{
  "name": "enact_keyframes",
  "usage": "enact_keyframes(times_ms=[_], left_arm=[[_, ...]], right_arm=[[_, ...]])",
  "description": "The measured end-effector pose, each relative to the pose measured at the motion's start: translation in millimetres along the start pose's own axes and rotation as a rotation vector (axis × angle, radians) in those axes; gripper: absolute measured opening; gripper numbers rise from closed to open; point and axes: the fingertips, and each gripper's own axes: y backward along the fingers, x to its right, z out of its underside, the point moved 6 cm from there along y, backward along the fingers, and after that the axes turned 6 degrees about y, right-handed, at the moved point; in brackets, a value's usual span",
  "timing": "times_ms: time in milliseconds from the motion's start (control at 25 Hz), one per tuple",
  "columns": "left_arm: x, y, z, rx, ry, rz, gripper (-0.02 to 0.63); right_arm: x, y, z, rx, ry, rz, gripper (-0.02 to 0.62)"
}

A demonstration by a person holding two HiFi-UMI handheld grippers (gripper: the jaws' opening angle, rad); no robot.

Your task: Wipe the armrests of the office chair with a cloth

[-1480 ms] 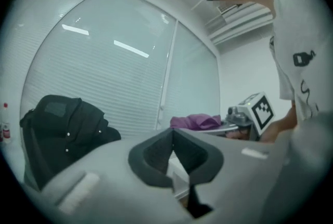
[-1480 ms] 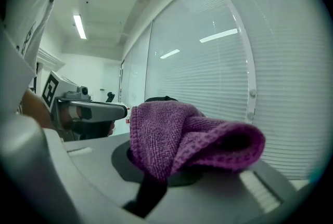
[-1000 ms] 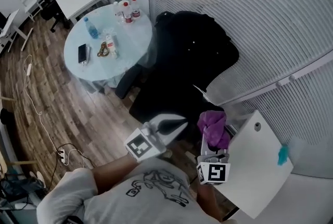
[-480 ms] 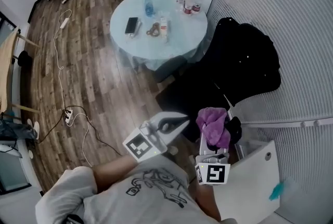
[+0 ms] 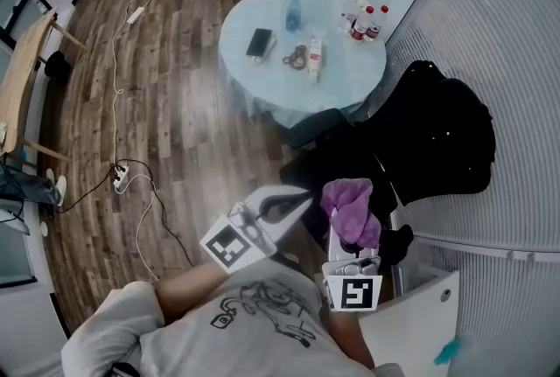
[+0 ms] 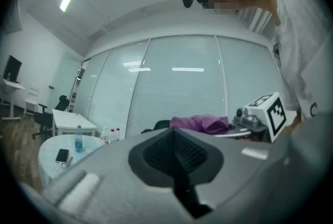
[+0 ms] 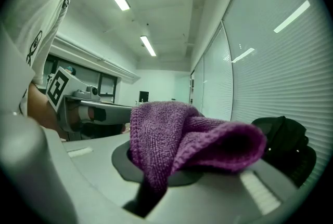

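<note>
A purple cloth (image 5: 350, 209) is bunched in my right gripper (image 5: 352, 235), whose jaws are shut on it; it fills the right gripper view as a folded purple cloth (image 7: 190, 140). My left gripper (image 5: 289, 207) is held beside it, jaws shut and empty, and looks across at the cloth (image 6: 200, 123) and the right gripper's marker cube (image 6: 266, 113). The black office chair (image 5: 411, 143) stands just ahead of both grippers, draped in a dark jacket; its armrests are hard to pick out. Neither gripper touches the chair.
A round glass table (image 5: 302, 52) beyond the chair carries a phone (image 5: 261, 41), bottles (image 5: 363, 17) and small items. A white cabinet (image 5: 411, 336) is at lower right, a ribbed glass wall (image 5: 507, 43) on the right. Cables and a power strip (image 5: 118, 178) lie on the wood floor.
The head view has swung, so the table and chair have shifted right and down in frame. Both grippers keep their pose, the cloth still clamped in the right one.
</note>
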Motion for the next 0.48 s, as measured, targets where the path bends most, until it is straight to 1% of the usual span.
enact_keyframes(times_ms=[120, 280, 360, 480], left_arm=[[-27.2, 12.1, -8.1, 0.009, -0.011, -0.027, 0.002], [-63.7, 22.4, -14.4, 0.018, -0.039, -0.049, 0.002], [-81.2, 27.7, -18.0, 0.021, -0.031, -0.056, 0.002], [-107.2, 32.3, -21.4, 0.013, -0.028, -0.058, 0.002]], right_arm=[[-7.6, -28.8, -6.3, 0.018, 0.001, -0.017, 0.032], [-15.9, -66.5, -10.3, 0.009, 0.023, -0.052, 0.032], [-21.1, -83.6, -13.7, 0.000, 0.043, -0.068, 0.032], [-26.2, -109.3, -18.3, -0.007, 0.048, -0.071, 0.032]])
